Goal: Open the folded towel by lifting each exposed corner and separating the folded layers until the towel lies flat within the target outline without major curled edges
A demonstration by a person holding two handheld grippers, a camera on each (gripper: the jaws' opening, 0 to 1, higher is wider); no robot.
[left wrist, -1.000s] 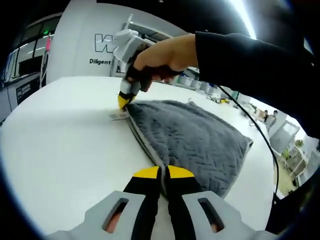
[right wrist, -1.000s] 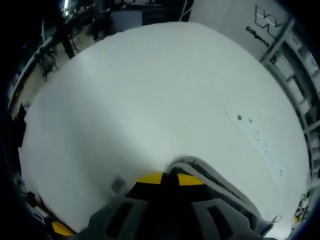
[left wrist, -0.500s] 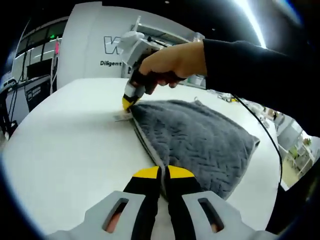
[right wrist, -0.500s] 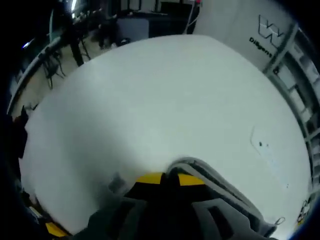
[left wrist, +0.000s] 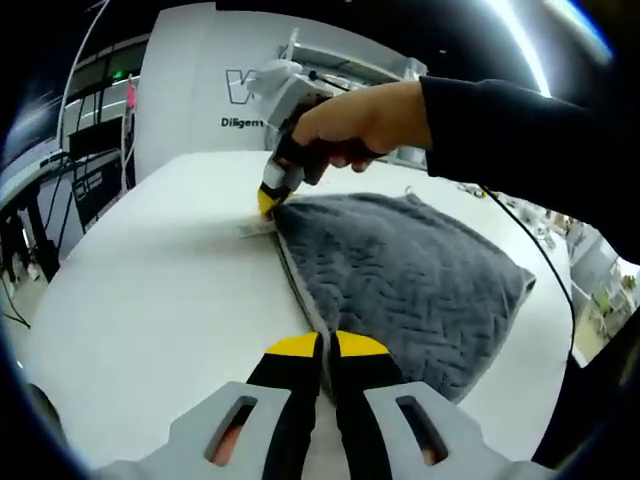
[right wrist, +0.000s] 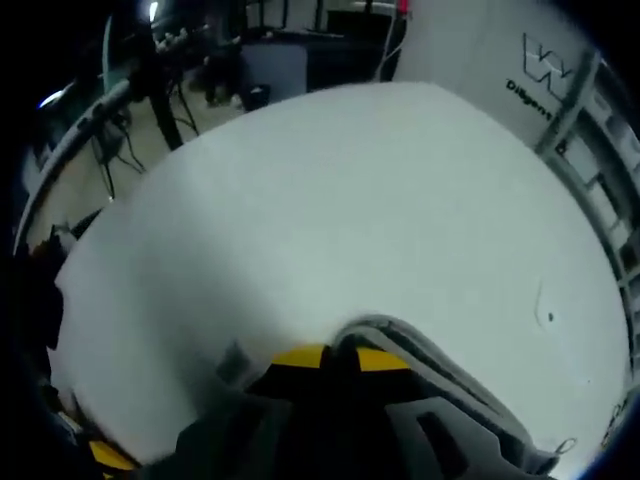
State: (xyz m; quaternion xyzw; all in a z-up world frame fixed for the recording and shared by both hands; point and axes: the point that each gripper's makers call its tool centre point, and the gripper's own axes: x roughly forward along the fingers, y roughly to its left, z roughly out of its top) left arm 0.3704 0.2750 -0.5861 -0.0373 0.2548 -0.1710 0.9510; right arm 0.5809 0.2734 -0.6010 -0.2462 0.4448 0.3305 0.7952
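Up ahead in the left gripper view, my hand (left wrist: pixel 365 120) in its dark sleeve (left wrist: pixel 520 135) reached over the white table (left wrist: pixel 150 290), wrapped round the right gripper (left wrist: pixel 270 197) and angling it down onto the far corner of the towel (left wrist: pixel 400 285), jaws pinched together on the edge. Close in, my left gripper (left wrist: pixel 326 346) had its yellow-tipped jaws clamped on the near corner of that one grey, folded towel, which lay on the table's right half. From the right gripper view, the right gripper's tips met on the pale hem of the towel (right wrist: pixel 420 350), with bare table beyond
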